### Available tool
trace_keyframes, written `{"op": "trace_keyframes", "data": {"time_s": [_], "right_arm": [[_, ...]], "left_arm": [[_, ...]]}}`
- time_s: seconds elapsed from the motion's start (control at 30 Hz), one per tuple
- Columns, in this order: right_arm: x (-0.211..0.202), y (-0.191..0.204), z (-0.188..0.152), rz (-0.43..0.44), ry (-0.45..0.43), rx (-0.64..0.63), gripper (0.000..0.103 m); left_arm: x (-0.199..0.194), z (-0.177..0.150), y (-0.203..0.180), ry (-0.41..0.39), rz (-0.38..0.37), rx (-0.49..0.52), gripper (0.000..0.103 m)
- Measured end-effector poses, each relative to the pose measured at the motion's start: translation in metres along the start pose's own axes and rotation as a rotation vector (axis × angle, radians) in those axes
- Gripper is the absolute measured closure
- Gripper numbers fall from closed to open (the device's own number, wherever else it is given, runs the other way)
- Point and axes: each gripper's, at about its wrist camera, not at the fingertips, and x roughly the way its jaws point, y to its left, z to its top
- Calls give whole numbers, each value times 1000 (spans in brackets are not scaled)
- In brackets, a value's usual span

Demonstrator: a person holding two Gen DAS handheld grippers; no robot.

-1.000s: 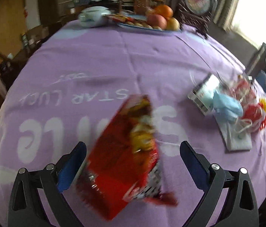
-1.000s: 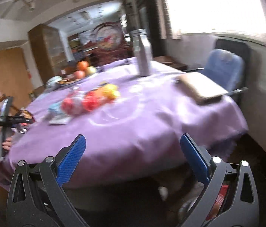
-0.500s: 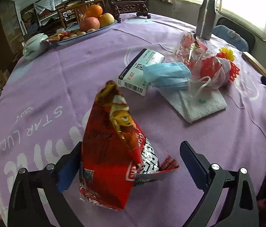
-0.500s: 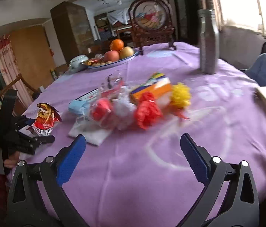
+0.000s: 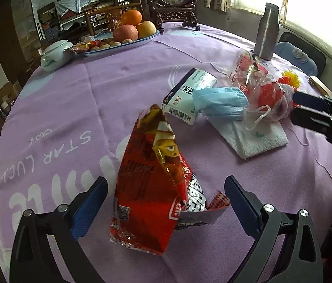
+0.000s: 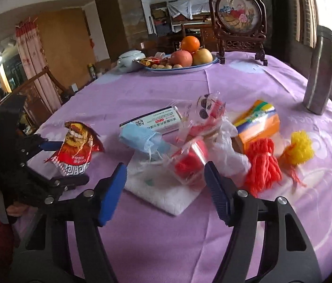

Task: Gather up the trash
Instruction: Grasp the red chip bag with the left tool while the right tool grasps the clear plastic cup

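Note:
A red snack bag (image 5: 151,188) stands upright on the purple tablecloth (image 5: 71,108) between the jaws of my left gripper (image 5: 164,188), which is open; neither pad presses it. My right gripper (image 6: 164,172) hovers low over a trash pile with its jaws closing. Between them lie a white napkin (image 6: 166,188) and a clear wrapper with red inside (image 6: 189,162), untouched by the pads. A blue face mask (image 6: 142,139) and a white medicine box (image 6: 156,120) lie just beyond. The right wrist view shows the snack bag (image 6: 76,151) and left gripper (image 6: 55,162) at left.
Red yarn (image 6: 262,162), a yellow pompom (image 6: 300,146) and an orange box (image 6: 258,120) lie right of the pile. A steel bottle (image 6: 319,70) stands far right. A fruit plate (image 6: 180,68), a white lidded pot (image 6: 130,59) and a framed screen (image 6: 239,16) stand at the back.
My right gripper has come in from beyond the table edge to the trash pile, and its jaws have narrowed. The left gripper rolled early on, then stayed still around the snack bag.

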Motion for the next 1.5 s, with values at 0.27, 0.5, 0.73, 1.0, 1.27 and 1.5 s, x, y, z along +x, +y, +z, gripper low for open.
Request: {"op": "trace_keyframes", "data": {"time_s": [0.27, 0.5, 0.73, 1.0, 1.27, 1.5], "right_arm": [[34, -18, 12, -17, 128, 54, 46], [20, -27, 8, 17, 68, 120, 48], [-18, -19, -17, 48, 11, 103, 48], [-32, -25, -36, -35, 36, 84, 47], [-27, -29, -36, -49, 33, 109, 29], [-8, -33, -39, -20, 83, 174, 47]], "left_arm": [[0, 0, -3, -1, -2, 7, 6], [0, 0, 2, -6, -20, -25, 6], [5, 2, 25, 15, -108, -145, 6], [5, 2, 23, 5, -141, -141, 40], [-5, 2, 25, -51, -167, -148, 52], [-9, 2, 27, -76, -175, -153, 52]]}}
